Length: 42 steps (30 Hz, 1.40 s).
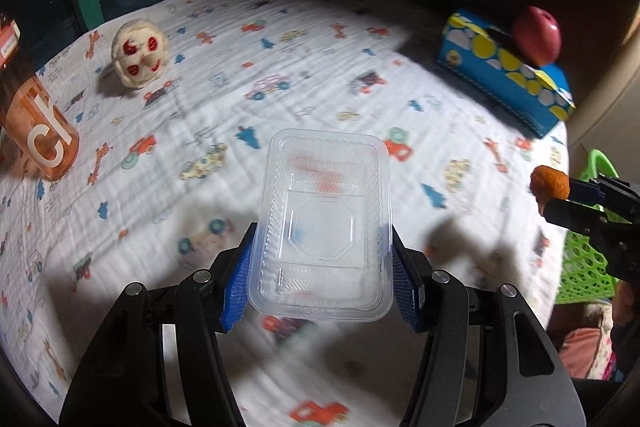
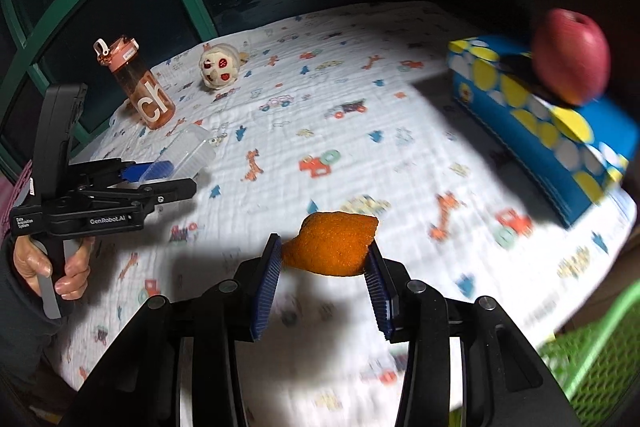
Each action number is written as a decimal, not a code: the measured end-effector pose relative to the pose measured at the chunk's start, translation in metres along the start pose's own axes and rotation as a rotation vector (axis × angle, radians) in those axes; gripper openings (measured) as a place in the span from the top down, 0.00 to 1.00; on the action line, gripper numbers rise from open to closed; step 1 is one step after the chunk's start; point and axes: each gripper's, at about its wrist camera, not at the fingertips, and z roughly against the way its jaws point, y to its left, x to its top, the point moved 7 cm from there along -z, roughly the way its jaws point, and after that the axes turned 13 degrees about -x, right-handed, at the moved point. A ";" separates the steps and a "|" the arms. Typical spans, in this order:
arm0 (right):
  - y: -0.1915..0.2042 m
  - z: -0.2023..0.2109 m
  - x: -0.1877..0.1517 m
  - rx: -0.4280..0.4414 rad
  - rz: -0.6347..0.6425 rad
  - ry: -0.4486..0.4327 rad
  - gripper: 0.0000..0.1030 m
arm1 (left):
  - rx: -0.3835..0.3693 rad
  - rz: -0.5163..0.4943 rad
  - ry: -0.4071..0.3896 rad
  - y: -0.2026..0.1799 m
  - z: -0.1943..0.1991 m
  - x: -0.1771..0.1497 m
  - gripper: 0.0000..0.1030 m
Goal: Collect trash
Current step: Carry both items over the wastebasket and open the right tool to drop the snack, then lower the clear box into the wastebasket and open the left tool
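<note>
While the left gripper [image 1: 322,267] is clamped on a clear plastic tray [image 1: 324,223], the right gripper [image 2: 324,263] is clamped on a lumpy orange piece of trash [image 2: 334,243]. Both are up in the air above the surface [image 1: 320,67], which is covered with a white cloth with little cars and giraffes on it.

The blue pads [image 1: 238,287] of the left gripper press on the two long sides of the tray. The tray is see-through, with faint red marks inside. It sticks out past the fingertips and touches nothing else.

The orange lump is squeezed between the dark blue pads [image 2: 266,283] of the right gripper, at their very tips. In the left wrist view the same lump [image 1: 550,183] shows at the right edge, near a green basket [image 1: 586,259] with holes in its wall. The basket sits beside the surface, lower down. The right wrist view shows it in the bottom right corner too, blurry.

A hand [image 2: 52,263] holds the handle of the left gripper.

On the surface, well apart from the grippers, stand other things. An orange water bottle [image 2: 142,87] with white letters is at the far left. Near it lies a small white toy [image 2: 220,69] with red spots. At the far right is a blue box [image 2: 540,131] with yellow and white dots. A red apple [image 2: 572,55] rests on top of the box.
</note>
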 end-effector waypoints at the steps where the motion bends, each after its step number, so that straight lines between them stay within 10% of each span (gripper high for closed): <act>1: -0.007 0.008 -0.006 -0.004 -0.014 -0.003 0.61 | -0.007 -0.010 -0.002 -0.009 0.002 -0.002 0.43; 42: -0.264 0.153 -0.161 -0.350 -0.394 -0.089 0.48 | -0.230 -0.340 0.047 -0.306 -0.021 -0.021 0.43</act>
